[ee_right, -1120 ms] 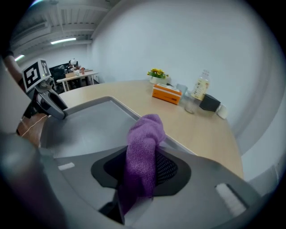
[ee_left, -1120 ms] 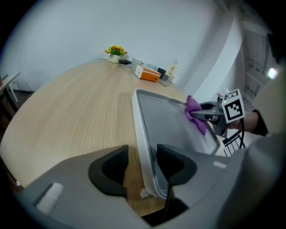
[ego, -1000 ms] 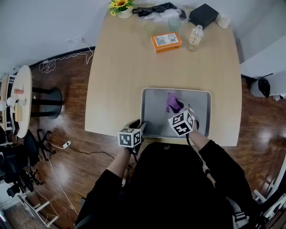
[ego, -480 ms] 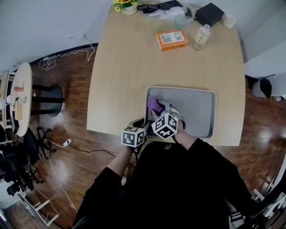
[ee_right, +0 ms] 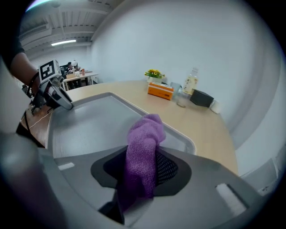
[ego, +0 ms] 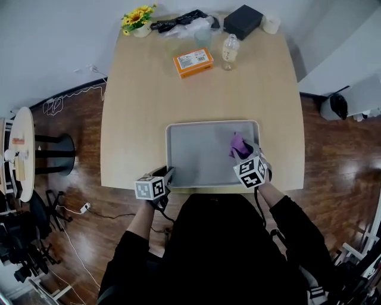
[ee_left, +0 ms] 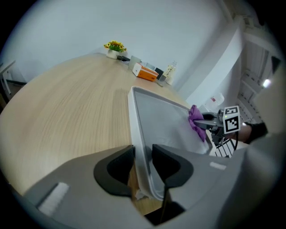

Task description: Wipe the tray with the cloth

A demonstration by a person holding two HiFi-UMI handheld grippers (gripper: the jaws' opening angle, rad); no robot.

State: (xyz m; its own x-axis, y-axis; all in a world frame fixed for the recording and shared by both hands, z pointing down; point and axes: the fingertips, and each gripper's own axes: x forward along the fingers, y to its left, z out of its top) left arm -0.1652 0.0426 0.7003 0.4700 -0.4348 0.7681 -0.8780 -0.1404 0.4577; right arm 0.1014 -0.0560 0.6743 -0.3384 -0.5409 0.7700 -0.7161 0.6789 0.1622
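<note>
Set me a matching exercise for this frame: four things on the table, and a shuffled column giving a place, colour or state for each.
Things:
1. cloth
2. tray
3. orange box
4. flowers

Descriptions:
a. far left corner of the table
b. purple, gripped in the right gripper
c. grey, at the table's near edge
d. far end, next to the bottle

Pairs: 1-b, 2-c, 3-d, 4-a

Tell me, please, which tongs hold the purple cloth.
The right tongs: the purple cloth is pinched between their jaws over the tray. The left tongs, whose jaws have just been closing, grip only the tray's near-left rim.
</note>
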